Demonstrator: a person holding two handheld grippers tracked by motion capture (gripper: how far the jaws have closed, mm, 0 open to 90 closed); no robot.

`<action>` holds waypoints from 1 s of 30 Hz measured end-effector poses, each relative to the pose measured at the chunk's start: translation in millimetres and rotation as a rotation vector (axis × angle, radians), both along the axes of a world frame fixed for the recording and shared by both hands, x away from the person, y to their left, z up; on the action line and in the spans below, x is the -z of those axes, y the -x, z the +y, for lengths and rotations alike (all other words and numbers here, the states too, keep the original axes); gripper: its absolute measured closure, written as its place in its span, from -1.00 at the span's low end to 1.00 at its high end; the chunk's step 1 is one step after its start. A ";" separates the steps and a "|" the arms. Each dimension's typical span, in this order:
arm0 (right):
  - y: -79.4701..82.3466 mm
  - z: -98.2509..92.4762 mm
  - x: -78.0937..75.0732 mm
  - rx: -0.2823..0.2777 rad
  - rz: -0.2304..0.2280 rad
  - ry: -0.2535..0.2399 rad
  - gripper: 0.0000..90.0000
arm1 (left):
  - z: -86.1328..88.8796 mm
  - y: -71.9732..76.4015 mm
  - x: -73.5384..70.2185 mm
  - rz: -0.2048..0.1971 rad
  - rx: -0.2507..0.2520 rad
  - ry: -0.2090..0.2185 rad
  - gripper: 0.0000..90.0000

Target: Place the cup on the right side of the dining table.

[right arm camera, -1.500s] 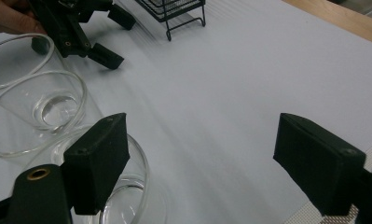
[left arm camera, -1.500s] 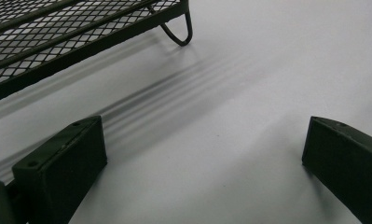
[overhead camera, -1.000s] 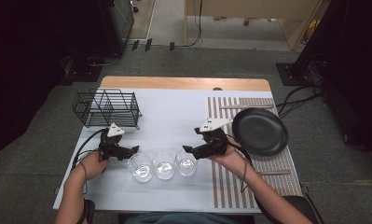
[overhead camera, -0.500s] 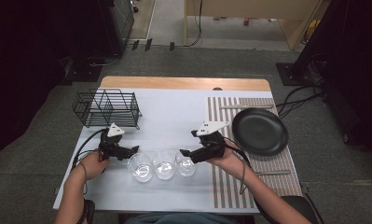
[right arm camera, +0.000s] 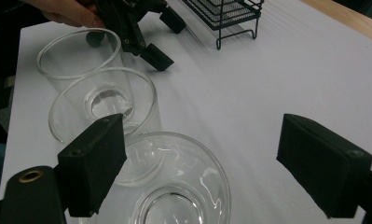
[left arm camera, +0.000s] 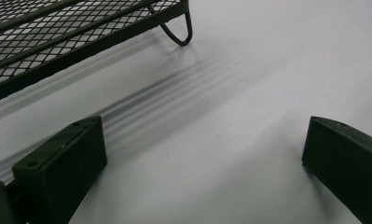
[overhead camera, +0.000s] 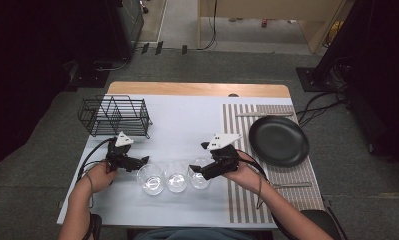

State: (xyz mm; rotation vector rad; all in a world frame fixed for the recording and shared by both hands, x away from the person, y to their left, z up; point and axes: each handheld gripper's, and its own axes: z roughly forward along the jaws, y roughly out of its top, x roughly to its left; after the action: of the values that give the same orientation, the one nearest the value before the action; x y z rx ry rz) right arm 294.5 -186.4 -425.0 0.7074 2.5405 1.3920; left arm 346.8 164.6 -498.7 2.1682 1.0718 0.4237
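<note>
Right claw (overhead camera: 196,172): jaws just been opening, spread over the rim of the nearest clear drinking glass (overhead camera: 199,175), not pinching. Left claw (overhead camera: 143,161): spread, empty. Three glasses in a row on the white tabletop (overhead camera: 187,125); black wire rack (overhead camera: 114,116) unloaded; all moving remains, apparently.

Bright overhead light washes the pale grey tabletop (overhead camera: 187,125); surroundings stay dark. Soft striped shadows, slight blur, glints on glass.
</note>
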 end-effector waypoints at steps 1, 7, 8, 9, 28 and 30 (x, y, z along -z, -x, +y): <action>0.1 0.2 0.1 -0.001 0.002 0.000 -0.66 | 0.0 0.0 0.0 0.000 0.000 0.000 -1.00; -0.3 -0.4 0.4 -0.005 0.011 -0.005 -0.67 | 0.0 0.0 0.0 0.000 0.000 0.000 -1.00; -0.2 -0.3 1.0 -0.009 0.021 -0.004 -0.70 | 0.0 0.0 0.0 0.000 0.000 0.000 -1.00; -0.1 -0.2 1.6 -0.016 0.022 -0.005 -0.70 | 0.0 0.0 0.0 0.000 0.000 0.000 -1.00; 1.4 1.8 9.9 -0.079 0.072 0.012 -0.94 | 0.0 0.0 0.0 0.000 0.000 0.000 -1.00; 1.3 1.8 10.7 -0.081 0.074 0.014 -0.94 | 0.0 0.0 0.0 0.000 0.000 0.000 -1.00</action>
State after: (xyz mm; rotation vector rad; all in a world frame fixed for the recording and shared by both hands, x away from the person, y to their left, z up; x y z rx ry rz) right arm 293.1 -184.5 -435.7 0.6732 2.6608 1.3966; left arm 346.8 164.6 -498.7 2.1683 1.0717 0.4236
